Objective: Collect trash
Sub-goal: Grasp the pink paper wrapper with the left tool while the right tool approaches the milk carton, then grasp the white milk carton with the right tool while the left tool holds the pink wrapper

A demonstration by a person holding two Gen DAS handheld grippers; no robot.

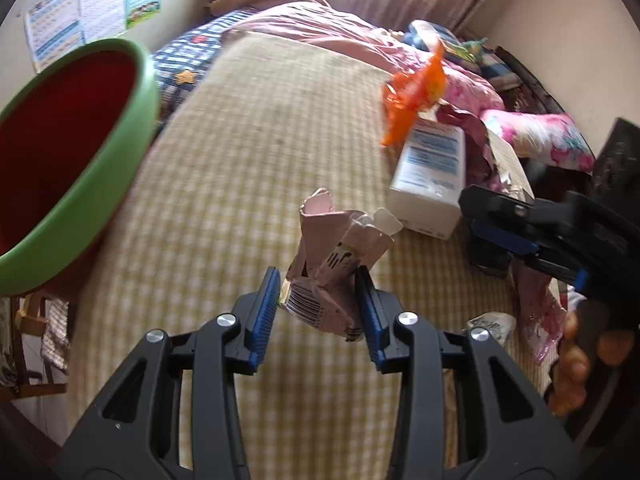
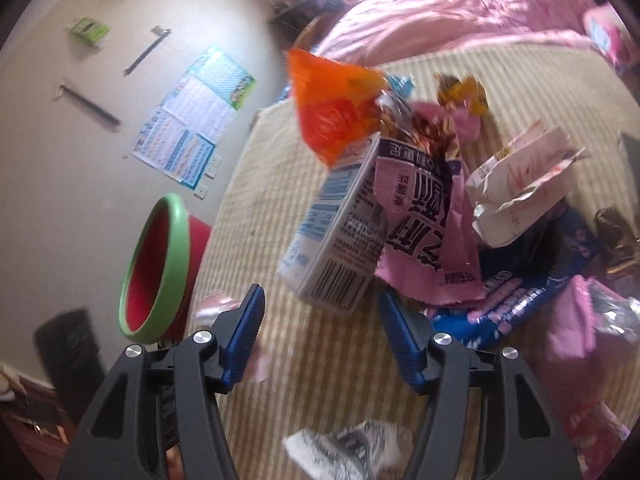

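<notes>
My left gripper [image 1: 318, 294] is shut on a crumpled pink carton [image 1: 336, 264] and holds it above the checked bed mat [image 1: 248, 152]. A red bin with a green rim [image 1: 72, 152] is at the left, close by; it also shows in the right wrist view [image 2: 160, 268]. My right gripper [image 2: 320, 312] is open, just in front of a white and blue milk carton [image 2: 340, 232] in a trash pile: an orange wrapper [image 2: 332, 112], a pink packet [image 2: 424, 216], a torn white carton [image 2: 520, 184], a blue packet [image 2: 520, 292]. The right gripper shows in the left wrist view [image 1: 532, 240].
Pink bedding [image 1: 320, 24] and floral pillows [image 1: 540, 136] lie at the far end of the bed. A crumpled printed paper [image 2: 352, 448] lies near the mat's front edge. Posters [image 2: 192, 128] hang on the wall beside the bed.
</notes>
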